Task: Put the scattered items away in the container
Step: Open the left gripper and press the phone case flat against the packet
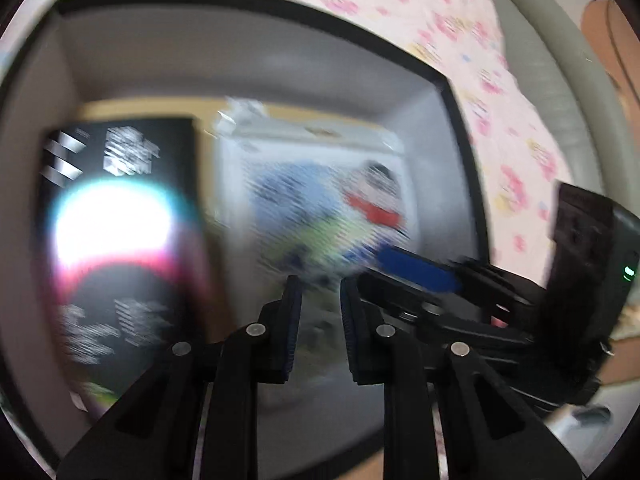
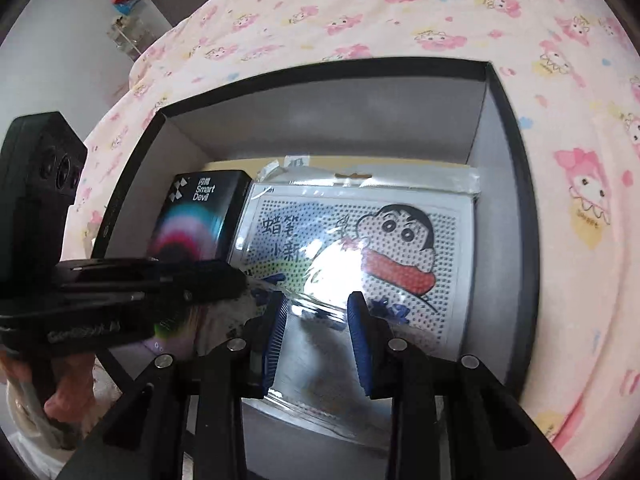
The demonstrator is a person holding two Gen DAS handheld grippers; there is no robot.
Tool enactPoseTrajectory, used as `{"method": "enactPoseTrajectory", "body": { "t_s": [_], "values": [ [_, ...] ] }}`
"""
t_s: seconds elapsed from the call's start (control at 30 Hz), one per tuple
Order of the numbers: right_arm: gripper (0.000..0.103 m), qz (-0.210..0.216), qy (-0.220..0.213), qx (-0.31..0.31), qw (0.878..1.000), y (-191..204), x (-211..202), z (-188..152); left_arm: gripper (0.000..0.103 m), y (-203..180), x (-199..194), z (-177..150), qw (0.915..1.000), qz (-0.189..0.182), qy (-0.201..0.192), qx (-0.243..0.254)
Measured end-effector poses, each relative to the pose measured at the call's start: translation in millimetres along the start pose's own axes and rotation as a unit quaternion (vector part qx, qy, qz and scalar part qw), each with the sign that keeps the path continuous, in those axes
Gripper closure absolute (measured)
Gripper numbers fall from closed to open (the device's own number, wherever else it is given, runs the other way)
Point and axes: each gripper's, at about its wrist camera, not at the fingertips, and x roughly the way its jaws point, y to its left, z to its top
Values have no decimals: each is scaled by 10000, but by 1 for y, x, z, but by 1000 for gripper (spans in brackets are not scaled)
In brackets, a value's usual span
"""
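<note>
Left wrist view is smeared with motion blur, so the print on everything in it is unreadable, and a big white glare spot sits on the black box (image 1: 120,216). In the right wrist view it's sharp enough to read "Smart Devil" on that box. Glare also washes out the middle of the cartoon bead kit (image 2: 360,248), and its near edge is cut off behind the fingers.

The container (image 2: 500,184) is a dark-rimmed box with grey inner walls sitting on a pink cartoon-print bedsheet (image 2: 400,12). Inside it: the black box on the left, and just beside it on the right the bead kit in a clear plastic sleeve, lying flat and filling most of the floor. Can't tell if the two actually touch.

Left gripper (image 1: 316,320) hangs over the container with its jaws apart and nothing between the blue pads. Right gripper (image 2: 316,332) is over the near edge of the bead kit, jaws spread as well; the shiny sleeve shows in the gap, but I can't tell whether the pads touch it. The left gripper's body crosses the left side of the right view and hides the near end of the black box
</note>
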Motion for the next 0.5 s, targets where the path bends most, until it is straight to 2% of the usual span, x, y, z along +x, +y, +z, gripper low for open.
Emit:
{"method": "enactPoseTrajectory", "body": {
  "t_s": [0.13, 0.2, 0.3, 0.4, 0.5],
  "values": [
    [76, 179, 109, 56, 9998, -3, 5, -5, 84, -1, -14, 0, 9964, 678, -507, 37],
    [76, 162, 49, 58, 9998, -3, 10, -6, 84, 6, -19, 6, 9953, 729, -639, -91],
    [75, -308, -376, -271, 9985, 8, 5, -4, 84, 11, -6, 9, 9971, 652, -334, -222],
    [75, -380, -729, -433, 9957, 16, -8, -4, 84, 10, 3, 6, 9992, 307, -18, -251],
    [75, -362, -686, -319, 9965, 11, -7, -6, 82, 3, 7, 0, 9997, 207, 124, -102]
  ]
}}
